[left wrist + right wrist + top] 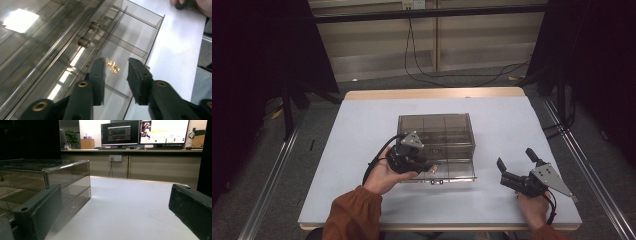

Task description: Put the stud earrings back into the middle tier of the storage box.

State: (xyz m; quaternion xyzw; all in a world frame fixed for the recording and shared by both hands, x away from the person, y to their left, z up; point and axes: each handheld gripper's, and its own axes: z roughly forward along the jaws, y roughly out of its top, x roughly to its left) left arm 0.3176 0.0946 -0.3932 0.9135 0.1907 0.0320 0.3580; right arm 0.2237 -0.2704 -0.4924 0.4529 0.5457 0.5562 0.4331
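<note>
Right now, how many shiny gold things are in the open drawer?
2, I think: two small gold pieces lie touching in the pulled-out drawer, just past the left gripper and its open jaws. More may hide behind the smoky walls.

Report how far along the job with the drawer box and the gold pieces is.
Done: the bottom drawer of the smoked plastic box is pulled out, and small gold pieces lie in one of its compartments. In hand: the left gripper hovers open over those pieces, fingers not closed on them. Left: the grasp itself. The right gripper waits open beside the box.
</note>
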